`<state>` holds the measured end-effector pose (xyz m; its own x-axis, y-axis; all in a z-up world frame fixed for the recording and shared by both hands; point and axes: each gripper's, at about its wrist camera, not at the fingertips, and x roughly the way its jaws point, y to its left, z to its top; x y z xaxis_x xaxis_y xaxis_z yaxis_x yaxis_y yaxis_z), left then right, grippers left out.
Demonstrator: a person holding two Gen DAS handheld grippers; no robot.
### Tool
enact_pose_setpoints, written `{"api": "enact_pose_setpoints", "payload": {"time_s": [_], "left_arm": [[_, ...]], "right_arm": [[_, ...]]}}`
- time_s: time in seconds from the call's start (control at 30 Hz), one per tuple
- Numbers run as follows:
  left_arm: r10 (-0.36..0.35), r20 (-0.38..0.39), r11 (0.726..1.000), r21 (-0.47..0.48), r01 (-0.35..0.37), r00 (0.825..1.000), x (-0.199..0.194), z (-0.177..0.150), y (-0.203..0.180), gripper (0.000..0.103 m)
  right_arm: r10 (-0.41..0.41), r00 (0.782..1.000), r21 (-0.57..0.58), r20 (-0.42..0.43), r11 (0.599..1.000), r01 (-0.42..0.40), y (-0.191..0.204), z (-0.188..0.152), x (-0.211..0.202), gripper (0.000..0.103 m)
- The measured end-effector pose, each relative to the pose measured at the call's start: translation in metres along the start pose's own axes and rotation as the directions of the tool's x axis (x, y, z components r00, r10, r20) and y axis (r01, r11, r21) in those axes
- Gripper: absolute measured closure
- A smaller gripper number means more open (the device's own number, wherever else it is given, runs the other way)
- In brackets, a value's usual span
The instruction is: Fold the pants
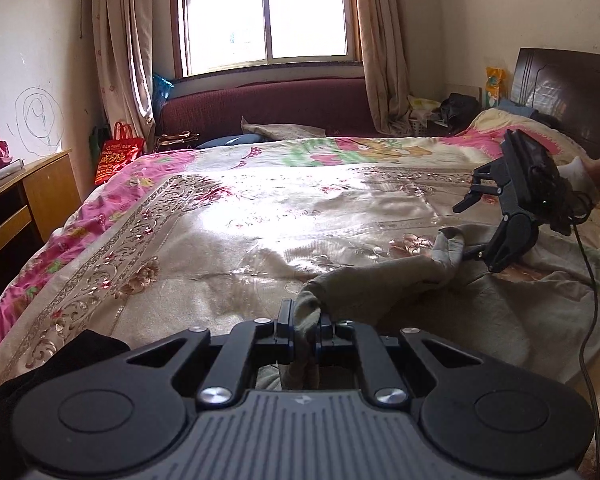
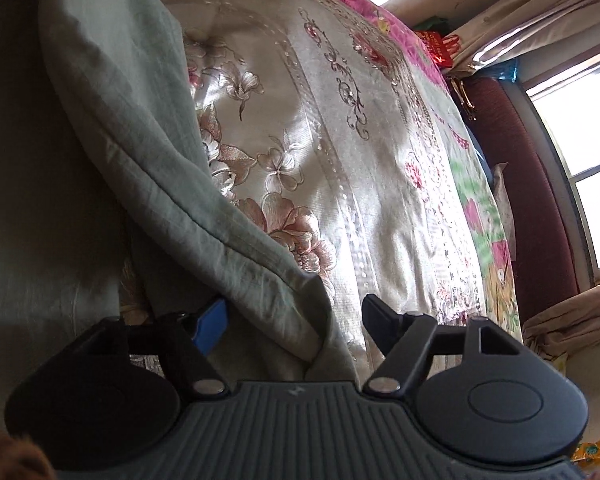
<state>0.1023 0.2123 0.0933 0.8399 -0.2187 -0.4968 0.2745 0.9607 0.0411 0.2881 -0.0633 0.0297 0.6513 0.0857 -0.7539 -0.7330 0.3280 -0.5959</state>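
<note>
Grey-green pants (image 1: pixel 440 300) lie on the floral bedspread (image 1: pixel 220 220) at the right of the left wrist view. My left gripper (image 1: pixel 305 326) is shut on a bunched edge of the pants and holds it just above the bed. My right gripper (image 1: pixel 470 226) is open, turned on its side, with its jaws around another edge of the pants. In the right wrist view the right gripper (image 2: pixel 292 324) stands wide open with a fold of the pants (image 2: pixel 160 152) between its fingers, one blue pad (image 2: pixel 212 326) showing.
A dark headboard (image 1: pixel 572 88) stands at the far right. A maroon sofa (image 1: pixel 268 108) sits under the window. A wooden desk (image 1: pixel 24 200) and a red bag (image 1: pixel 118 156) stand left of the bed. A black cloth (image 1: pixel 60 364) lies at the near left.
</note>
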Motion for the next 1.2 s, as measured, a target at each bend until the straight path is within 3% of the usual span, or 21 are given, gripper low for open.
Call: {"api": "enact_pose_setpoints", "payload": {"time_s": [0.13,0.27,0.37,0.5,0.57,0.63,0.73,0.87,1.0,1.03,1.07,1.13,1.2], "left_arm": [[-0.024,-0.015,0.999,-0.028,0.023,1.0,-0.011,-0.016,-0.001,0.078],[-0.011,-0.056,0.999,-0.048,0.009,0.998,-0.003,-0.032,0.004,0.078],[-0.014,-0.058,0.998,-0.061,0.011,0.998,-0.001,-0.033,0.006,0.078],[-0.015,-0.061,0.999,-0.048,0.012,0.998,0.0,-0.032,0.003,0.078],[-0.014,-0.068,0.999,-0.04,0.011,0.998,-0.001,-0.033,0.003,0.077],[-0.013,-0.074,0.999,-0.044,0.01,0.997,0.0,-0.035,0.006,0.077],[-0.017,-0.083,0.998,-0.066,0.012,0.996,0.004,-0.037,0.009,0.077],[-0.018,-0.089,0.998,-0.06,0.013,0.996,0.006,-0.037,0.006,0.077],[-0.02,-0.097,0.999,-0.05,0.015,0.995,0.005,-0.037,0.004,0.077],[-0.018,-0.099,0.999,-0.052,0.013,0.995,0.006,-0.037,0.004,0.077],[-0.014,-0.098,0.999,-0.054,0.009,0.995,0.006,-0.037,0.005,0.077],[-0.008,-0.096,0.998,-0.061,0.002,0.995,0.006,-0.037,0.007,0.077],[0.002,-0.093,0.998,-0.064,-0.008,0.996,0.008,-0.037,0.01,0.077]], "right_arm": [[0.105,0.994,-0.026,0.001,0.994,-0.105,0.004,0.004,-0.01,0.031],[0.09,0.996,0.006,-0.017,0.996,-0.09,0.005,-0.003,-0.015,0.031],[0.038,0.998,0.06,-0.051,0.998,-0.035,-0.005,-0.009,-0.003,0.032],[0.002,0.995,0.22,-0.097,0.975,0.02,-0.017,-0.015,0.017,0.049],[0.022,0.996,0.318,-0.087,0.948,0.007,-0.025,-0.02,0.02,0.061],[0.05,0.997,0.395,-0.051,0.918,-0.026,-0.032,-0.027,0.014,0.061],[0.023,0.999,0.449,-0.024,0.894,-0.01,-0.031,-0.035,0.004,0.061],[-0.01,0.999,0.391,-0.037,0.92,0.024,-0.026,-0.026,0.016,0.06],[0.066,0.997,0.429,-0.041,0.902,-0.042,-0.041,-0.016,0.035,0.06],[0.072,0.996,0.433,-0.057,0.9,-0.041,-0.043,-0.014,0.04,0.062],[0.082,0.993,0.432,-0.088,0.901,-0.036,-0.044,-0.012,0.047,0.079],[0.106,0.987,0.436,-0.12,0.899,-0.043,-0.042,-0.012,0.053,0.1],[0.118,0.985,0.447,-0.125,0.893,-0.051,-0.039,-0.016,0.05,0.1]]}}
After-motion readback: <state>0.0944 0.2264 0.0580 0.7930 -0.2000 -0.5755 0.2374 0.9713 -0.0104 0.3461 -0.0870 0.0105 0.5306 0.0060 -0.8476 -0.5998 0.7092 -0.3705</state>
